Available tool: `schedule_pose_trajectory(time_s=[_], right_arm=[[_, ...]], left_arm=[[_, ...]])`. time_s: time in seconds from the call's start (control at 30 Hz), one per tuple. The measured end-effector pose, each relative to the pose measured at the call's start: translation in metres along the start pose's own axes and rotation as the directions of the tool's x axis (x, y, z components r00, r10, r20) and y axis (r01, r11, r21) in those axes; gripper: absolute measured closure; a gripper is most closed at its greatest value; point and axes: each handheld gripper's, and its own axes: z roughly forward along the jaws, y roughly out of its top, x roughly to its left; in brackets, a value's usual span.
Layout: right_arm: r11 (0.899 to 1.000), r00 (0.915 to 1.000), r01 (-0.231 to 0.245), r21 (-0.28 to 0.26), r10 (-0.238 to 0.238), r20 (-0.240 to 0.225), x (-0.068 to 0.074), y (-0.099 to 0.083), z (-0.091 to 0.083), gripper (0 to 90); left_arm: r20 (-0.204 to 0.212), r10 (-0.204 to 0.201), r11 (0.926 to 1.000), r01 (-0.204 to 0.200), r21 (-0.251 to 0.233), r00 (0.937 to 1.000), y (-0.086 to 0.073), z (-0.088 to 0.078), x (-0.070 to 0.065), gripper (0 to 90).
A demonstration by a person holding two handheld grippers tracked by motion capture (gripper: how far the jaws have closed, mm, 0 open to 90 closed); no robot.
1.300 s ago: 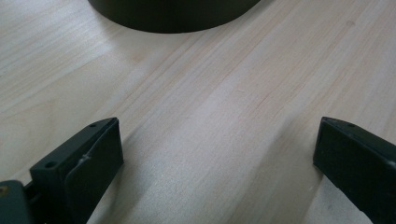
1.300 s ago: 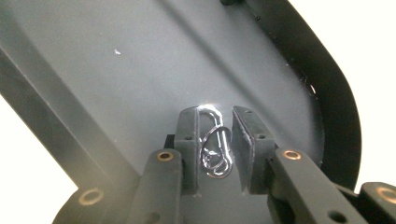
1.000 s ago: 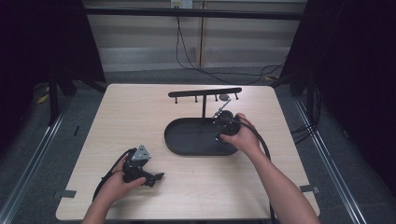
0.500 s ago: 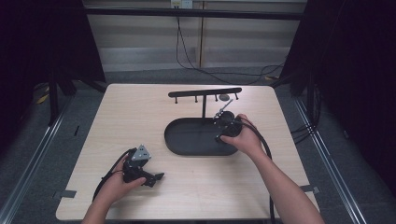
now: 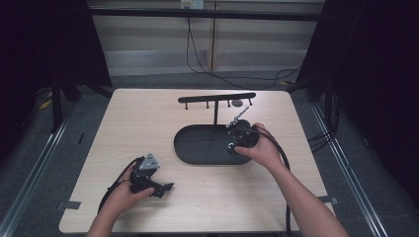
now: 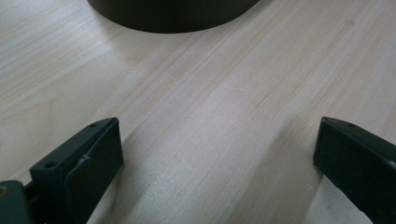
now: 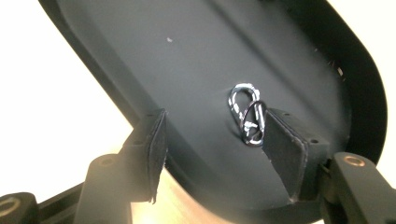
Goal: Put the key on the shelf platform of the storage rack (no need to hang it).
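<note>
Change over the past second is slight: the right tool, jaws apart and empty, has edged nearer over the black tray where metal clips lie by its jaw, while the left tool rests open on the table.

Dim surround, overexposed table, soft focus

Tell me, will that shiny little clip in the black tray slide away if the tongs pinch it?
Probably a bit. The clip looks like thin polished metal, so likely light and slippery on the smooth tray. It lies flat, so rolling seems unlikely. The open right tongs straddle it.
</note>
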Motion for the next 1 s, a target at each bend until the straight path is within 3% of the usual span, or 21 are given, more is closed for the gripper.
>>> schedule_pose_trajectory(time_s=[0.37, 1.0], right_arm=[[1.0, 0.9994, -0.026, 0.002, 0.026, -0.021, -0.005, -0.018, -0.009, 32.8], [1.0, 0.9995, -0.012, -0.02, 0.012, -0.03, -0.001, -0.041, -0.026, 29.2]], left_arm=[[-0.001, 0.0, 1.0, 0.0, -0.001, 1.0, 0.0, 0.0, 0.0, 1.1], [0.0, 0.0, 1.0, 0.0, 0.0, 1.0, 0.0, 0.0, 0.0, 1.1]])
